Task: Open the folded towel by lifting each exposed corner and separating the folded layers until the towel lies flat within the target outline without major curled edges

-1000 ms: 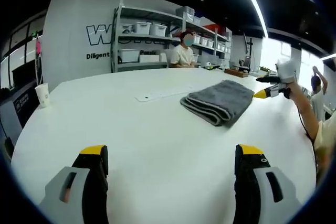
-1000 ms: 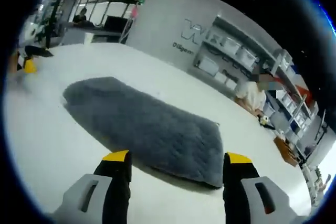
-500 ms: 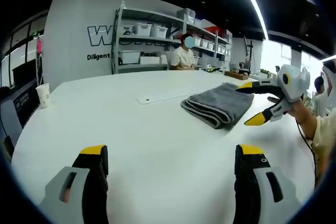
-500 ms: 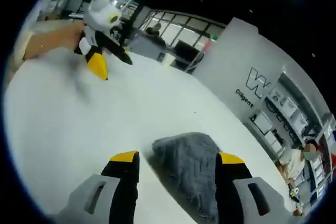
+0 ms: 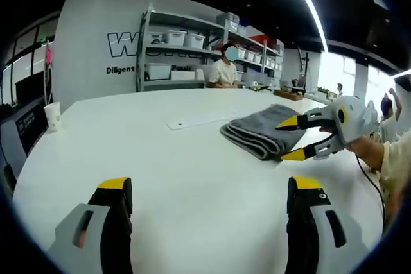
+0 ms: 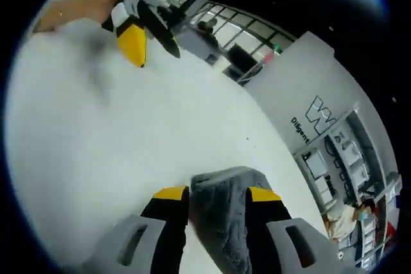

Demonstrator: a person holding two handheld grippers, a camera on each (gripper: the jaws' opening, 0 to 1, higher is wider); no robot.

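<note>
White round table (image 5: 160,158) spans foreground. Paper cup (image 5: 52,115) upright near its far left edge. Flat white strip (image 5: 196,120) lies mid-table. Metal shelving unit (image 5: 192,46) against grey wall behind, loaded with white storage bins (image 5: 174,34). Dark lettering (image 5: 125,44) on wall left of shelves. Seated person in white shirt (image 5: 223,68) in front of shelving. Long ceiling light strip (image 5: 308,1) overhead. Windows (image 6: 221,30) along far wall.

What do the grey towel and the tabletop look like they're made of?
The towel looks like soft plush fabric, possibly microfibre or terry: its surface is fuzzy and matte, and its folded layers sag into rounded edges. The table looks like a hard, smooth white laminate or painted board, with a faint satin sheen; the exact material cannot be told.
</note>
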